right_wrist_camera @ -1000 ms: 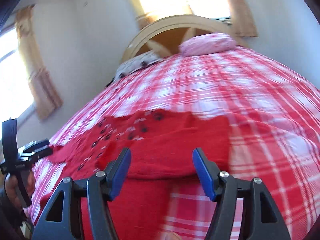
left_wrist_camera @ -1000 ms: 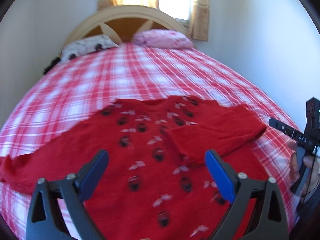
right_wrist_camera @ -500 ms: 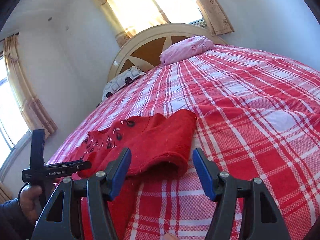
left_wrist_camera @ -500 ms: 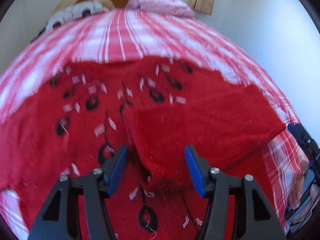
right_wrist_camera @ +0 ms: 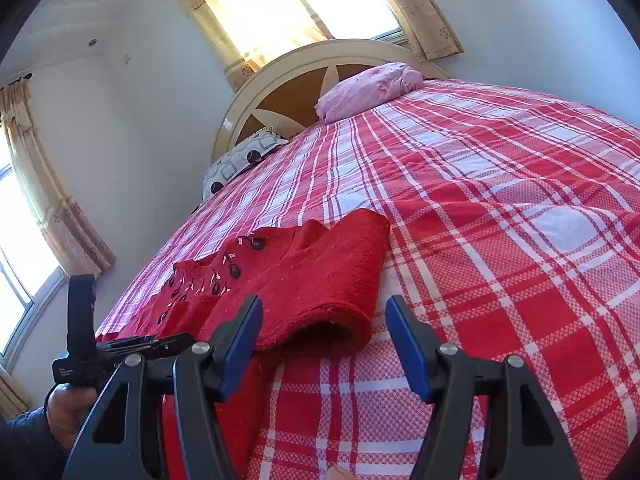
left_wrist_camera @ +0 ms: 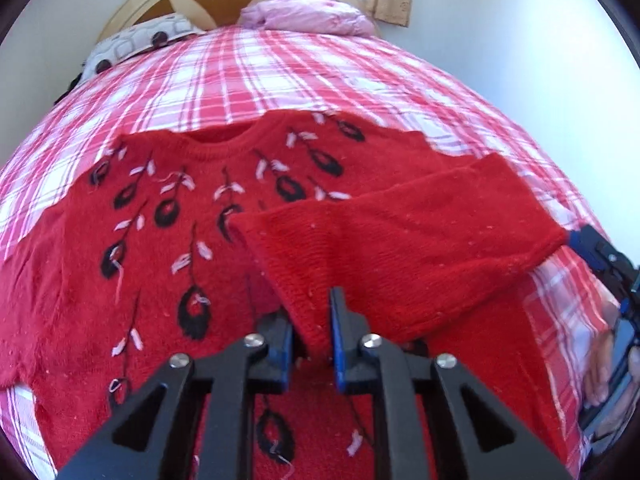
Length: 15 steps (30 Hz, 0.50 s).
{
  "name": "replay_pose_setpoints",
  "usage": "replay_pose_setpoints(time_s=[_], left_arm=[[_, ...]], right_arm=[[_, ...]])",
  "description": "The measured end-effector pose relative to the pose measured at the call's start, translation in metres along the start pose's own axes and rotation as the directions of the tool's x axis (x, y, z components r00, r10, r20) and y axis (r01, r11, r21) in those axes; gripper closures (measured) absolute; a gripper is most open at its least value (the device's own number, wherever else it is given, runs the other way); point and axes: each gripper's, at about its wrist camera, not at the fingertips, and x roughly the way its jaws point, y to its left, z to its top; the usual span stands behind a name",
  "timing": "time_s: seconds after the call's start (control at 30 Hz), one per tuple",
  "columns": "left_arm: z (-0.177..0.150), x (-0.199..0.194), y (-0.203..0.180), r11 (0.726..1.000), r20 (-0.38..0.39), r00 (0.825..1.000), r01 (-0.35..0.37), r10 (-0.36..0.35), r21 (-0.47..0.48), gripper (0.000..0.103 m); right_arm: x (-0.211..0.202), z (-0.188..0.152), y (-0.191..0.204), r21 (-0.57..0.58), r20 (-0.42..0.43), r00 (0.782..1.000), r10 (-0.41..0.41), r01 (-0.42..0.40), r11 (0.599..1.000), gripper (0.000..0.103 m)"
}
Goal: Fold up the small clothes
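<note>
Your left gripper clenched on sleeve cuff, controlling fold across red sweater flat on bed. Your right gripper released, clear.

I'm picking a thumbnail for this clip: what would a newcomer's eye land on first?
The red knitted sweater with black and white embroidery, spread across the red and white plaid bedspread. Next, the left gripper, shut on the cuff of the sweater's folded-over sleeve. The right gripper hangs open by the sweater's edge.
</note>
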Motion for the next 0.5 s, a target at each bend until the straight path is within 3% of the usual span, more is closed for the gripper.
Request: replay_pose_setpoints(time_s=[0.27,0.5], left_arm=[[0.024,-0.041,0.017,1.000,0.135,0.991,-0.009,0.007,0.014,0.090],[0.042,-0.054,0.051,0.997,0.169,0.983,-0.075,0.075,-0.006,0.092]], right_arm=[[0.000,-0.001,-0.001,0.002,0.000,1.000,0.008,-0.008,1.000,0.038],[0.000,0.000,-0.001,0.001,0.001,1.000,0.008,-0.008,1.000,0.038]])
